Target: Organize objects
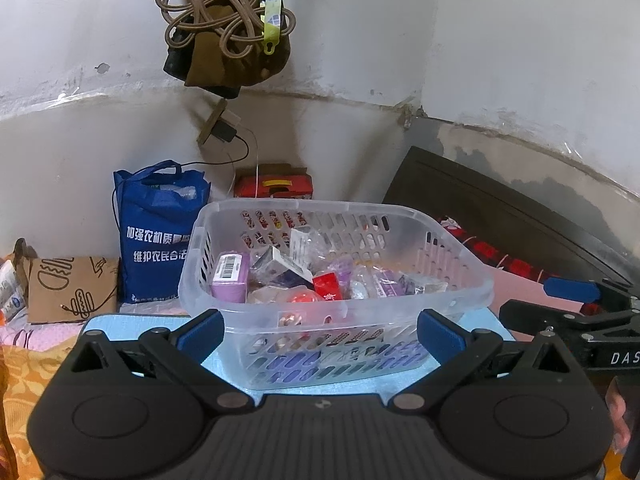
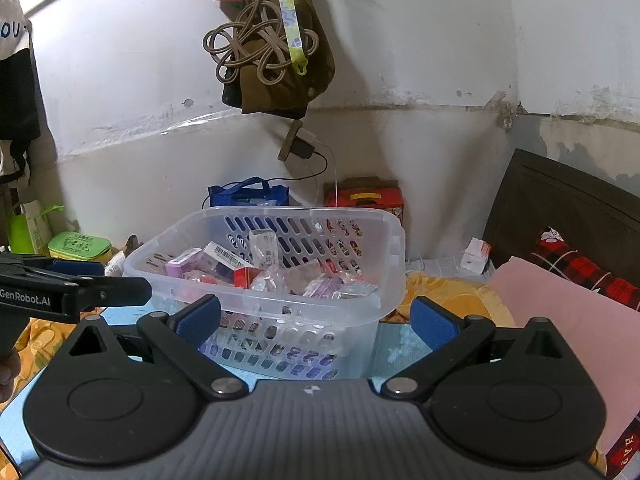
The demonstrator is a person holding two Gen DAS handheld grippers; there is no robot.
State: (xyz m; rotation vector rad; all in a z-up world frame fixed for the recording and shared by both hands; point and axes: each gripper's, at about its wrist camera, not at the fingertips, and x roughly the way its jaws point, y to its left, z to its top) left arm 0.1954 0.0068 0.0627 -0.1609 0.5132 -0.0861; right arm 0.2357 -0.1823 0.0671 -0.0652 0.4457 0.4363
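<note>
A clear plastic basket point(image 1: 460, 256) stands on a light blue mat point(image 1: 132, 322) and holds several small boxes and packets, among them a purple box point(image 1: 230, 278) and a red box point(image 1: 328, 286). My left gripper point(image 1: 320, 332) is open and empty, just in front of the basket's near wall. In the right wrist view the same basket point(image 2: 384, 240) stands ahead, with my right gripper point(image 2: 316, 320) open and empty before its near wall. The left gripper shows at that view's left edge point(image 2: 80, 280); the right gripper shows at the left view's right edge point(image 1: 572, 300).
A blue tote bag point(image 1: 156, 232), a brown paper bag point(image 1: 72, 288) and a red carton point(image 1: 276, 186) stand behind the basket by the wall. A dark headboard point(image 2: 560, 208), a pink pillow point(image 2: 560, 312) and orange bedding point(image 2: 452, 292) lie to the right. Cords and a bag point(image 2: 272, 64) hang overhead.
</note>
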